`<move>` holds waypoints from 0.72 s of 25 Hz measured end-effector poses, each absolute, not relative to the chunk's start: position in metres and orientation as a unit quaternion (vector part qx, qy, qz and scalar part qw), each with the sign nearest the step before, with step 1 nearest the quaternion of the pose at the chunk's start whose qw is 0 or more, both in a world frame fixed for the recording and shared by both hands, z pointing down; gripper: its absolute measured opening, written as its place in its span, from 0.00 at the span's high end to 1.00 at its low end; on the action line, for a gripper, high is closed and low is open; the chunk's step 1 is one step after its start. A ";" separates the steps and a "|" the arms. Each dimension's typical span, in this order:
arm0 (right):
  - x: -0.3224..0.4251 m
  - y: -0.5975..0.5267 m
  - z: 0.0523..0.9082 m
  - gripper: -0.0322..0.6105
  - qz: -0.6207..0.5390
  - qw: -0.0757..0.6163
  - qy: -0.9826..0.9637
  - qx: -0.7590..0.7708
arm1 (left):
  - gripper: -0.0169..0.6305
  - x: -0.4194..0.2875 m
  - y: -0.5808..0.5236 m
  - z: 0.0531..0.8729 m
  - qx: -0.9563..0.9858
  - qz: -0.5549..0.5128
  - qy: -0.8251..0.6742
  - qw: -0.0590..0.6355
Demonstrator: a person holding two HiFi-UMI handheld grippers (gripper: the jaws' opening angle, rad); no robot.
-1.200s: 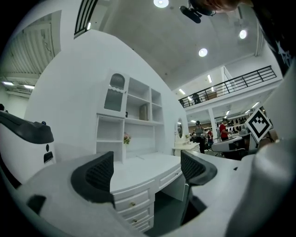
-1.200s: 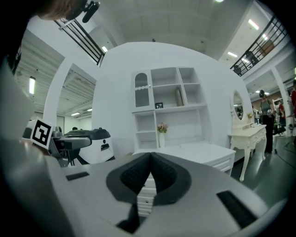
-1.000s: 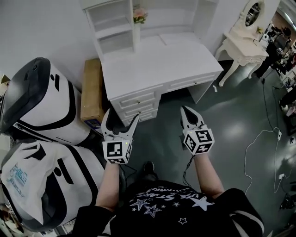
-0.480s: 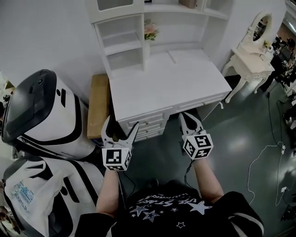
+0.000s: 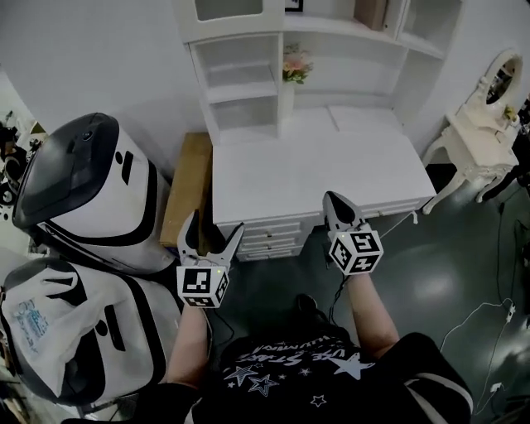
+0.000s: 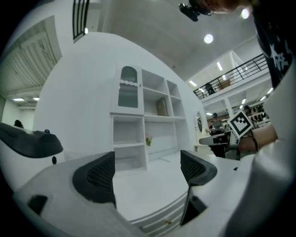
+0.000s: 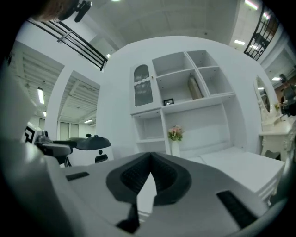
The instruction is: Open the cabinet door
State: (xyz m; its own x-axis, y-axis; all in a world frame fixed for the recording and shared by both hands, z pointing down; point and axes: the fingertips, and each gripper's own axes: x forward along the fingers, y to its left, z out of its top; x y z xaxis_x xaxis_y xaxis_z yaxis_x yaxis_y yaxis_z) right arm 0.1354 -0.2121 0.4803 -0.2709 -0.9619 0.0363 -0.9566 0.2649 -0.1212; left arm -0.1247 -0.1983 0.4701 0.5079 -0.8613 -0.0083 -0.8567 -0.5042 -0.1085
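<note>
A white desk (image 5: 315, 166) carries a tall shelf unit. Its cabinet door (image 7: 142, 90) is the narrow arched glass panel at the unit's upper left, and it looks closed; the left gripper view has the same door (image 6: 128, 92). In the head view only the door's lower edge (image 5: 224, 8) shows at the top. My left gripper (image 5: 213, 230) is open and empty, by the desk's front left corner above the drawers (image 5: 273, 236). My right gripper (image 5: 334, 203) is shut on nothing over the desk's front edge. Both are far below the door.
Two large white and black robot shells (image 5: 91, 190) stand at the left, with a cardboard box (image 5: 189, 186) between them and the desk. A flower vase (image 5: 294, 66) sits in the shelf unit. A white vanity table (image 5: 489, 141) is at the right.
The desk has come closer and the view has tilted up the shelf unit. Both grippers have advanced from the floor in front to the desk's front edge, with their jaws unchanged.
</note>
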 end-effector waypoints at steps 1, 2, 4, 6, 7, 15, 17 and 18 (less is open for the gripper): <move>0.136 -0.222 0.478 0.94 -0.058 0.023 0.801 -0.596 | 0.28 -0.130 -0.205 0.465 -0.859 -0.021 0.510 0.051; 0.138 -0.232 0.476 0.94 -0.057 0.024 0.806 -0.589 | 0.28 -0.133 -0.211 0.459 -0.851 -0.021 0.522 0.059; 0.140 -0.251 0.473 0.94 -0.057 0.029 0.814 -0.577 | 0.28 -0.138 -0.225 0.448 -0.838 -0.025 0.541 0.072; 0.144 -0.267 0.471 0.94 -0.057 0.033 0.822 -0.566 | 0.28 -0.137 -0.240 0.437 -0.828 -0.020 0.555 0.074; 0.146 -0.274 0.470 0.94 -0.057 0.034 0.826 -0.560 | 0.28 -0.135 -0.248 0.432 -0.825 -0.017 0.560 0.076; 0.204 -0.326 0.446 0.94 -0.036 0.056 0.839 -0.541 | 0.28 -0.060 -0.318 0.375 -0.824 -0.007 0.553 0.123; 0.221 -0.338 0.437 0.94 -0.027 0.063 0.840 -0.538 | 0.28 -0.040 -0.335 0.358 -0.824 0.001 0.551 0.135; 0.229 -0.344 0.434 0.94 -0.024 0.065 0.841 -0.537 | 0.28 -0.032 -0.343 0.350 -0.823 0.007 0.550 0.139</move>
State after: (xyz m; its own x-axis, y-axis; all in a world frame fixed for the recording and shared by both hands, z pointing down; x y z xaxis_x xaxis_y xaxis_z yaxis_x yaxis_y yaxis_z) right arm 0.2288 -0.3438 0.4337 -0.4151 -0.9058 -0.0845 -0.8997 0.4225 -0.1097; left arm -0.0320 -0.3429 0.3495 0.3943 -0.9042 -0.1640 -0.9079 -0.3557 -0.2217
